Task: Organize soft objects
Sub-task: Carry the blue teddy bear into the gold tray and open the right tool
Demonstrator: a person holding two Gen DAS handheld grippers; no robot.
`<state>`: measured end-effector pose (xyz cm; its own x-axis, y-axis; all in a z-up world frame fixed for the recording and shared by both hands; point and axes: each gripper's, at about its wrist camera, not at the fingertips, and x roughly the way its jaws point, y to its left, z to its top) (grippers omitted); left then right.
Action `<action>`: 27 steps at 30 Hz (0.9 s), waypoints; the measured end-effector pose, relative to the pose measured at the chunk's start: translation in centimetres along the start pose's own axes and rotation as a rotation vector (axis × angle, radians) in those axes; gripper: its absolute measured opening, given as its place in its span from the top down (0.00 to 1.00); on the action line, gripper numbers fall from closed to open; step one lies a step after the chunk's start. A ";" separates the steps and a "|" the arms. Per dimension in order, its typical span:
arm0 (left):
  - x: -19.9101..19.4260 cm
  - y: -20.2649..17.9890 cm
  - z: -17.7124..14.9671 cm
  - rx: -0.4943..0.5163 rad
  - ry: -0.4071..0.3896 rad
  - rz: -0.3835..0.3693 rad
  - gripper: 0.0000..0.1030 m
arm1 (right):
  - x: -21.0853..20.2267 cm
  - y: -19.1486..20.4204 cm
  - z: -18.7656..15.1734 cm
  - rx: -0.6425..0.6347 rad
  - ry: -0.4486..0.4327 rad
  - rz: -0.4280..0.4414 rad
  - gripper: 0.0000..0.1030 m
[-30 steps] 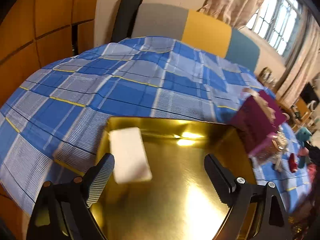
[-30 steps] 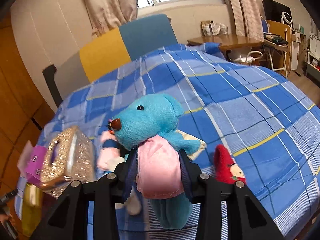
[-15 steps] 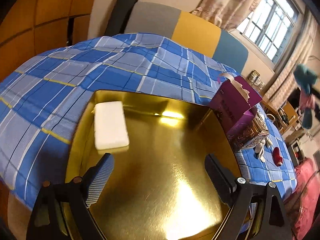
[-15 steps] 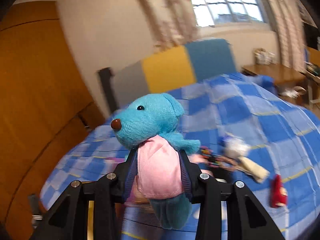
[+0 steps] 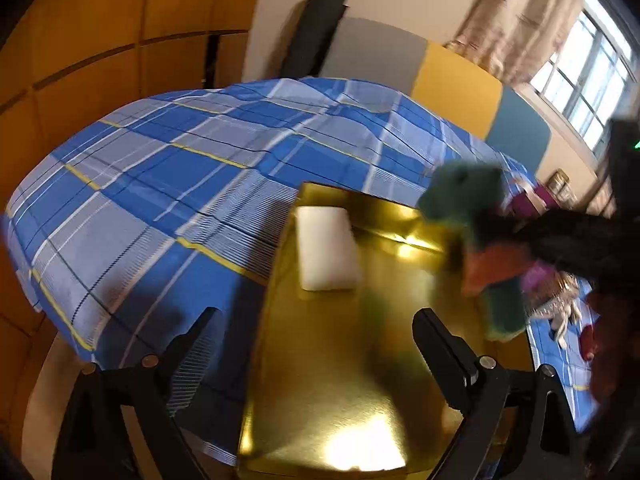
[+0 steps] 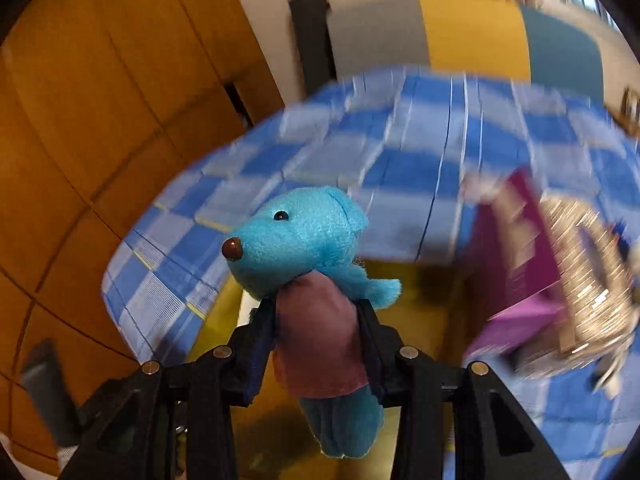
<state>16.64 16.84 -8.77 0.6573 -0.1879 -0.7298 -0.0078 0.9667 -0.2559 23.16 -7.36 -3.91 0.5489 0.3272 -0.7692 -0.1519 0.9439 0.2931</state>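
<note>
Hanging in the air above the gold tray point(image 5: 320, 392), the blue plush bear point(image 6: 304, 248) sits clamped at its pink-shirted middle between the right gripper's point(image 6: 316, 344) fingers, head above them and legs dangling below, so its long axis runs upright, across the squeeze. From the left wrist view the same bear point(image 5: 476, 216) shows blurred over the tray's far right corner, brought in from the right side. The tray lies directly under the toy, so the coming move looks like a plain lowering and release, and the right hand is the one placed to do it. The bear is short-piled and bright turquoise, with a brown nose, a black bead eye and one stubby arm sticking out to the side; it gives visibly under the grip.

The left gripper point(image 5: 316, 340) hovers low over the tray's near edge with its fingers spread wide and nothing between them. A white sponge-like block point(image 5: 326, 254) already rests at the tray's far left corner. The tray sits on the bed point(image 5: 160, 200) with its blue plaid sheet; a purple box point(image 6: 520, 268) and a glittery bag point(image 6: 588, 280) stand just beyond the tray's right side.
</note>
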 end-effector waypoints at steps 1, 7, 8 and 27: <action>0.0 0.4 0.1 -0.018 -0.003 0.005 0.07 | 1.8 0.1 -0.2 0.026 0.032 0.005 0.61; 0.3 1.7 0.3 -0.073 0.006 0.004 0.07 | 7.5 0.0 -1.4 0.175 0.129 -0.008 0.61; 0.3 1.7 0.3 -0.074 0.008 0.002 0.07 | 8.1 -0.3 -1.4 0.197 0.130 -0.021 0.61; 0.1 -1.4 -0.5 -0.026 0.016 -0.084 0.07 | 3.2 0.7 -2.2 0.093 0.006 -0.014 0.52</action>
<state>16.28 15.40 -8.82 0.6440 -0.2714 -0.7152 0.0274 0.9425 -0.3330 23.03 -5.56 -7.38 0.5455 0.3145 -0.7769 -0.0670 0.9403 0.3336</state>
